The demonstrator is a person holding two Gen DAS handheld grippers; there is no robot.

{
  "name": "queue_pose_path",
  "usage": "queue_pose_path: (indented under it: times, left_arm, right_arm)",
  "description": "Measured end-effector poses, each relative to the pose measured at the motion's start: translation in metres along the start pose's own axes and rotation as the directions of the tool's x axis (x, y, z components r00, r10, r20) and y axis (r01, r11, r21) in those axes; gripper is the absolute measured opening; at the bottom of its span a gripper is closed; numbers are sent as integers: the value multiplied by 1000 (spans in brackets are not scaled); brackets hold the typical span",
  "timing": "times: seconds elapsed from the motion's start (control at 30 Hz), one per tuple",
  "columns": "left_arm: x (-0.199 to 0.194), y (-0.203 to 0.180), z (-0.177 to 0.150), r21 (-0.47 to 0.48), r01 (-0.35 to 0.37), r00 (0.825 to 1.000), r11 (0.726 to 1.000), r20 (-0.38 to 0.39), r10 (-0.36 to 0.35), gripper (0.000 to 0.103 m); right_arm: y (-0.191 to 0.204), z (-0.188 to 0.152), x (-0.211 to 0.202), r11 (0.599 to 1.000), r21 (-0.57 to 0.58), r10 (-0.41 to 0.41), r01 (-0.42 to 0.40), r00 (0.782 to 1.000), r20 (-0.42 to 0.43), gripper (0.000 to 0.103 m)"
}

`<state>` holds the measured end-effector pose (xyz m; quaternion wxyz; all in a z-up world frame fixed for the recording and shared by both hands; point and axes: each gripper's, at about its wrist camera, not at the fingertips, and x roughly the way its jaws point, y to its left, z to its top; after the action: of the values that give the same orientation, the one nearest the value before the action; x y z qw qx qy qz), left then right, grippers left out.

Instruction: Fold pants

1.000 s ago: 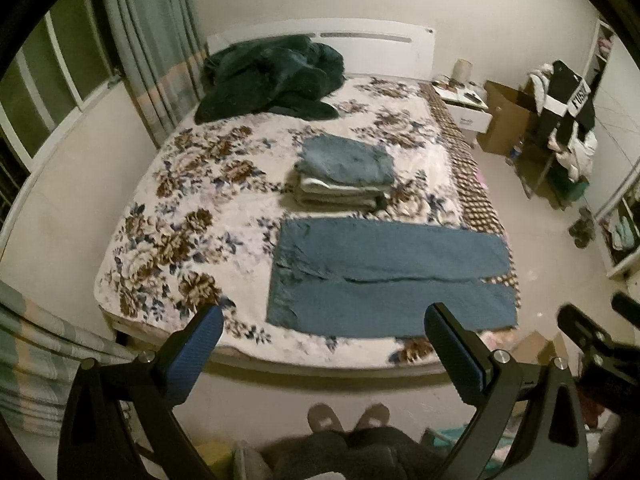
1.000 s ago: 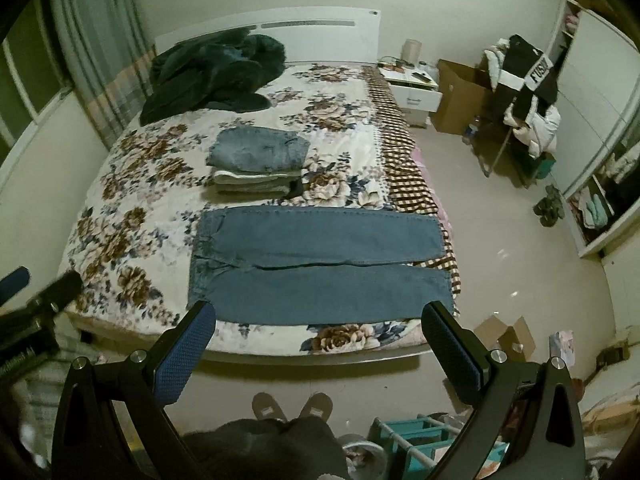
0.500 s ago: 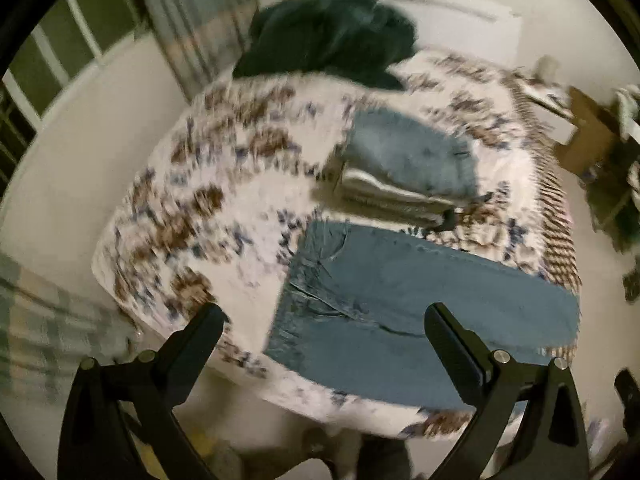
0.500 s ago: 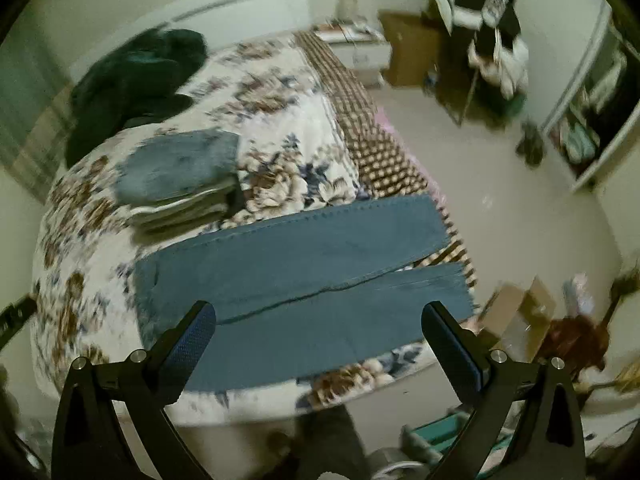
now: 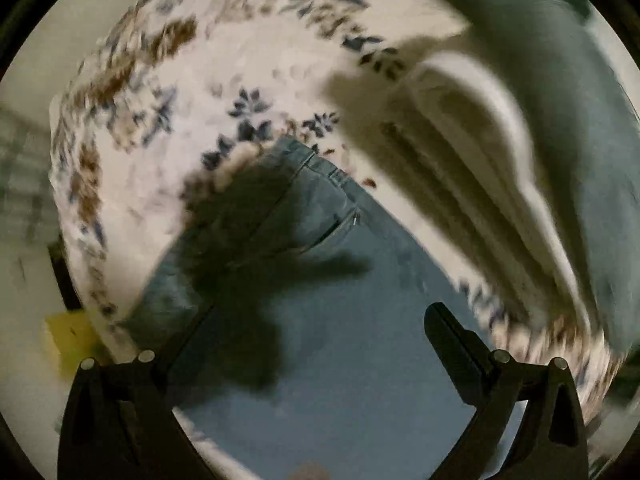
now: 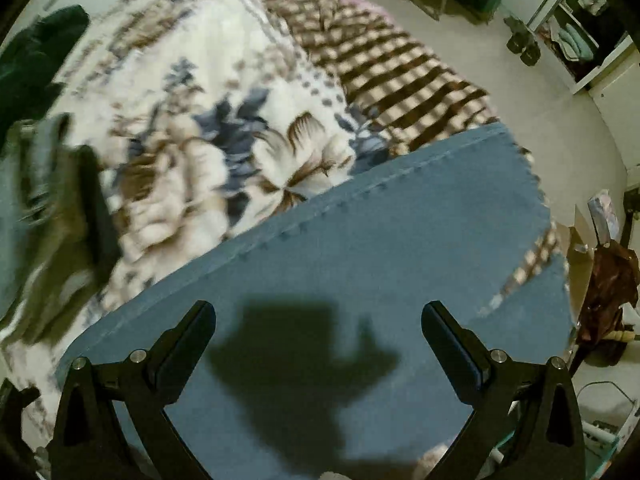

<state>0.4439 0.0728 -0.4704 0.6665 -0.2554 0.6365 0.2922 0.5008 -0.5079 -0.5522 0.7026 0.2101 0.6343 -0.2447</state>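
Pants [image 5: 340, 320] of blue denim lie flat on the floral bed cover [image 5: 248, 60], filling the lower centre of both views. Left tongs [image 5: 320, 320] hang spread wide over the waistband end, right tongs [image 6: 318, 320] released over a leg. Folded clothes [image 5: 500, 152] sit upper right, blurred.

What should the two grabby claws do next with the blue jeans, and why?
Probably lower both a little further and pinch the far edge of the jeans. Both the left gripper and the right gripper are open above the cloth and hold nothing, and the jeans lie flat and unfolded on the flowered blanket.
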Motion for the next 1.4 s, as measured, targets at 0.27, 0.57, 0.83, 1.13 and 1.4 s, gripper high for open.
queue_pose_path:
  times: [0.27, 0.57, 0.83, 1.13, 1.4]
  left_arm:
    - [80, -20, 44, -226, -25, 1000, 974, -16, 22, 103]
    - [73, -26, 22, -119, 78, 992, 990, 107, -65, 31]
    - [20, 8, -2, -93, 321, 938, 943, 170, -302, 24]
    - [-57, 116, -56, -104, 569, 817, 816, 191, -545, 23]
    - [-71, 232, -119, -85, 606, 794, 791, 124, -596, 23]
  right_arm:
    - [4, 38, 85, 995, 30, -96, 97, 995, -22, 103]
    - [-13, 76, 119, 977, 189, -76, 98, 990, -119, 103]
    - [-45, 71, 114, 959, 282, 3, 39, 989, -146, 21]
    - [-86, 9, 5, 983, 172, 51, -59, 998, 49, 4]
    - [-161, -123, -88, 989, 136, 32, -52, 988, 149, 4]
